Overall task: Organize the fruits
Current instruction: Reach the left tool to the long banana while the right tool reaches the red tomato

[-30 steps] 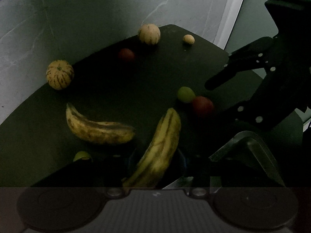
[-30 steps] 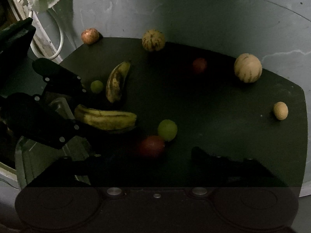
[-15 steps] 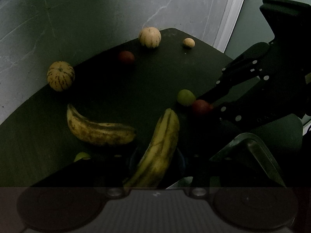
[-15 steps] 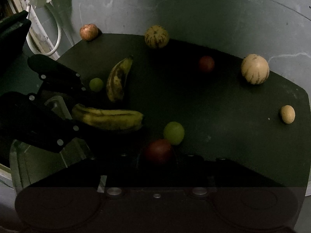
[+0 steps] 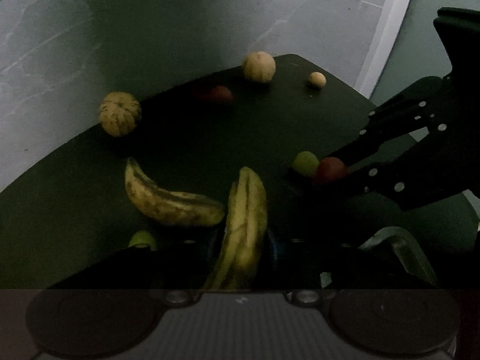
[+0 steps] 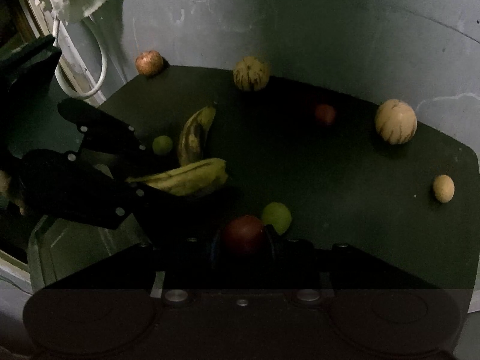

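Banana [image 5: 244, 225] clamped in tilted left hand-held gripper [image 5: 244, 240]

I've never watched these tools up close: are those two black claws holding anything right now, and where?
Yes. The left gripper, which just closed further, clamps a banana near its lower end; the right gripper pinches a dark red fruit across its sides.

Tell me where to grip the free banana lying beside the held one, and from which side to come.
Grip the free banana at its thick middle, coming from above with the jaws across its width. It lies flat on the dark mat, curved, with tapering ends that would likely slip. Its near end sits close to the held banana, so the far half probably gives more room.
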